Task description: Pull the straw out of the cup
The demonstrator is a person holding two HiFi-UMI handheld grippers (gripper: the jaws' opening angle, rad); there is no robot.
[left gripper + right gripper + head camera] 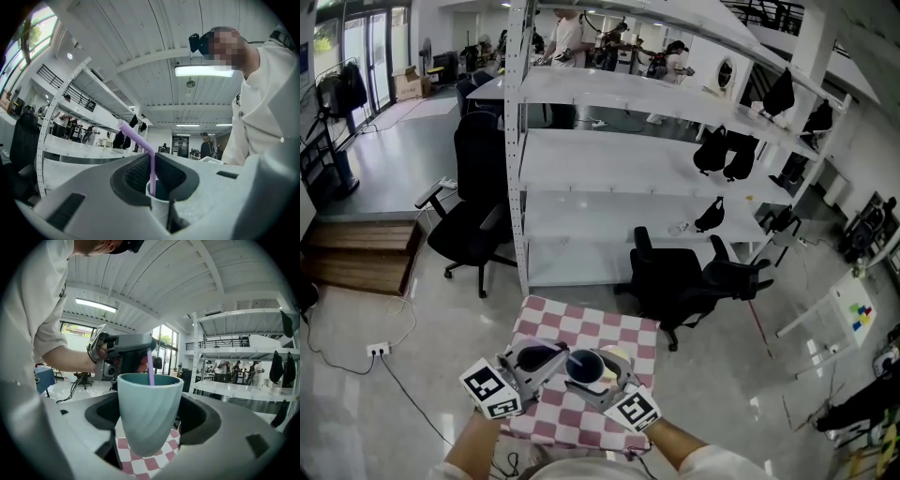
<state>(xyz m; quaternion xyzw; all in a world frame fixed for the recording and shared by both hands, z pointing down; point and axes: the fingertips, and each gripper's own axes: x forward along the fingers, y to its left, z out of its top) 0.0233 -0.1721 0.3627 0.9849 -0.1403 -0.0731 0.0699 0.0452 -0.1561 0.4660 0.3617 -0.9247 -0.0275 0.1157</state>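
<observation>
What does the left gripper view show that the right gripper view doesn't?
Only the left gripper view shows the purple straw's bent top, with the left gripper shut on the straw just below the bend. Only the right gripper view shows the cup's whole teal outside, gripped by the right gripper, with the checked cloth beneath. Both show the straw standing in the cup and white shelves behind.

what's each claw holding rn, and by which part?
Left claw pinches the purple straw on its shaft, just below the bend. Right claw clamps the teal cup by its side walls.
</observation>
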